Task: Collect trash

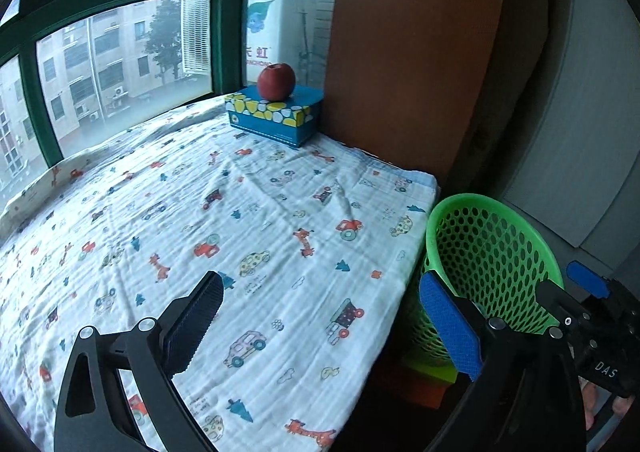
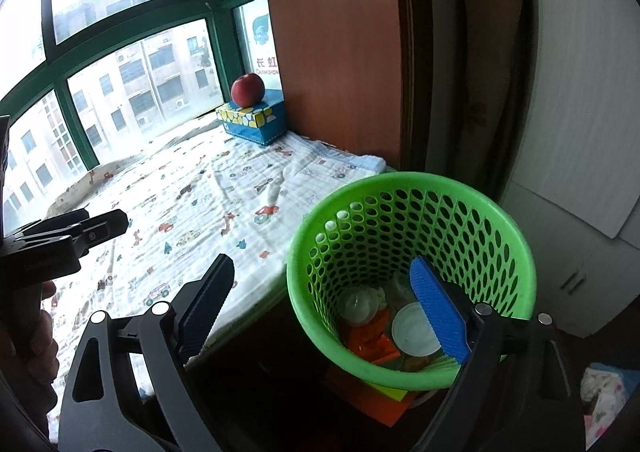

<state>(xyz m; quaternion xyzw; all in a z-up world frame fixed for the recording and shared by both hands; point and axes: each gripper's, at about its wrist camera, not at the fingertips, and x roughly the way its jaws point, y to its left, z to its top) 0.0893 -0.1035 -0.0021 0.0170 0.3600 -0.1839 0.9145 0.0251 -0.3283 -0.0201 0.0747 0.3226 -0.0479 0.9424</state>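
A green perforated basket (image 2: 412, 252) stands just off the right edge of the bed (image 2: 192, 204). In it lie a clear plastic cup (image 2: 360, 304), a white lid (image 2: 414, 332) and orange wrappers (image 2: 372, 340). My right gripper (image 2: 322, 272) hangs open over the basket's near left rim, its blue right pad inside the basket and nothing between its fingers. Over the printed sheet (image 1: 240, 232), my left gripper (image 1: 322, 292) is also open and holds nothing; its right finger stands in front of the basket (image 1: 492, 252). No loose trash shows on the sheet.
A red apple (image 1: 276, 81) sits on a blue tissue box (image 1: 276, 116) at the bed's far corner by the window. A brown wooden panel (image 1: 412, 52) and white cabinets (image 2: 580, 132) stand behind the basket. An orange and yellow box (image 2: 384, 400) lies under the basket.
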